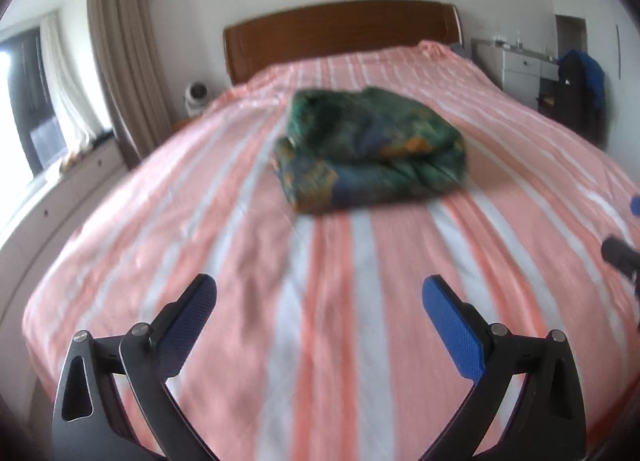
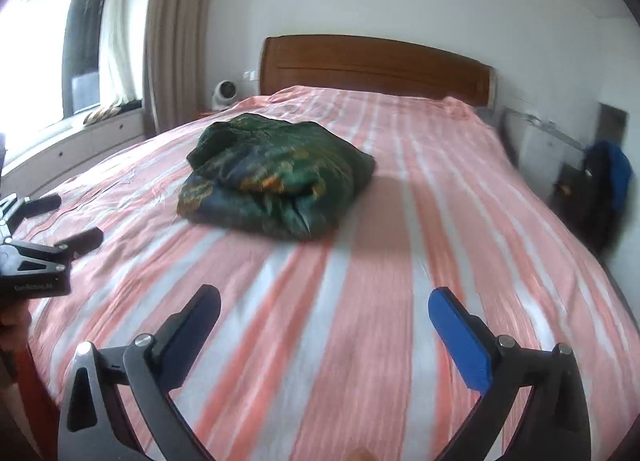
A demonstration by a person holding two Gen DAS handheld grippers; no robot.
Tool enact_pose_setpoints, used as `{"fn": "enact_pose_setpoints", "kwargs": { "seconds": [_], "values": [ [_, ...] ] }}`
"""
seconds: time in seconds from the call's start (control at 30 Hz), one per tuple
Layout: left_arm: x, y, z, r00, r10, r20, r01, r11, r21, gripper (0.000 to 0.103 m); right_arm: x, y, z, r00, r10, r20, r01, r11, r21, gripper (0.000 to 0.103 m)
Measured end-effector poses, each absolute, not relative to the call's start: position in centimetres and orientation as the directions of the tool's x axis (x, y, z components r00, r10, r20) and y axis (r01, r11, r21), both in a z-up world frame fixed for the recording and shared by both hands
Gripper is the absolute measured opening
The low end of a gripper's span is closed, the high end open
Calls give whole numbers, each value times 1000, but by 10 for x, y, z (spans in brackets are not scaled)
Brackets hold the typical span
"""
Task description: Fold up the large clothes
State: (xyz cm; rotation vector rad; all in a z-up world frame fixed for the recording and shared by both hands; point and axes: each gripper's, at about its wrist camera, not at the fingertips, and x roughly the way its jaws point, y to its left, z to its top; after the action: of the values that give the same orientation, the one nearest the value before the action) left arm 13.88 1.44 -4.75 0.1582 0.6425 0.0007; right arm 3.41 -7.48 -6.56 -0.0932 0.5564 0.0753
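Observation:
A dark green garment with blue and orange print (image 1: 368, 149) lies folded in a thick bundle on the middle of the pink and white striped bed (image 1: 320, 341). My left gripper (image 1: 319, 289) is open above the near part of the bed, well short of the bundle, with nothing between its blue pads. In the right wrist view the same bundle (image 2: 276, 181) lies ahead and to the left. My right gripper (image 2: 324, 299) is also open and empty above the bedsheet (image 2: 380, 341). The left gripper (image 2: 60, 221) shows at the left edge there, open, held by a hand.
A wooden headboard (image 1: 340, 33) stands at the far end of the bed. A window with curtains (image 1: 116, 49) and a low cabinet run along the left. A small white fan (image 2: 225, 94) sits by the headboard. A white desk and a chair with dark and blue clothes (image 1: 580, 81) stand at the right.

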Motion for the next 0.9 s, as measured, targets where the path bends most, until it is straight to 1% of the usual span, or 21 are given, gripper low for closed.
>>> {"fn": "enact_pose_setpoints", "kwargs": {
  "seconds": [0.07,0.13,0.17,0.23,0.27,0.3,0.33,0.4,0.47,0.53,0.6,0.7,0.9],
  "values": [
    [120,6,-45,805,47,-591,42,990,136,103,3,-81,-72,831,47,-554,-85,996,-43,102],
    [105,-3,-31,831,91,-548,0,987,163,103,-11,-86,-72,827,44,-560,-82,996,-42,102],
    [98,-7,-24,849,114,-516,-22,983,180,103,-20,-88,-69,833,42,-551,-82,996,-47,102],
    [82,-14,-6,897,134,-422,-52,979,199,103,-36,-95,-55,857,26,-514,-62,997,-52,102],
    [76,-16,1,910,139,-391,-65,978,198,103,-41,-99,-47,871,24,-490,-52,998,-45,102],
    [71,-18,10,913,133,-385,-62,980,189,103,-48,-104,-35,891,20,-455,-35,999,-25,102],
    [70,-19,14,912,117,-393,-50,983,178,103,-52,-107,-26,903,19,-430,-23,1000,-4,102],
    [67,-21,19,908,81,-410,-17,988,155,103,-56,-114,-15,910,31,-413,-18,999,36,102],
    [65,-24,19,897,63,-438,1,989,145,103,-54,-118,-12,896,77,-437,-41,995,92,102],
    [66,-26,14,882,59,-467,5,991,135,103,-51,-120,-15,879,92,-467,-38,991,125,102],
    [69,-27,6,860,53,-507,11,992,124,103,-50,-119,-20,868,62,-493,-5,993,115,102],
    [71,-29,-3,830,61,-554,13,992,129,103,-44,-113,-28,838,11,-545,28,998,63,102],
    [71,-31,-15,807,54,-588,31,991,133,103,-36,-110,-36,799,-43,-599,66,998,16,102]
  ]
}}
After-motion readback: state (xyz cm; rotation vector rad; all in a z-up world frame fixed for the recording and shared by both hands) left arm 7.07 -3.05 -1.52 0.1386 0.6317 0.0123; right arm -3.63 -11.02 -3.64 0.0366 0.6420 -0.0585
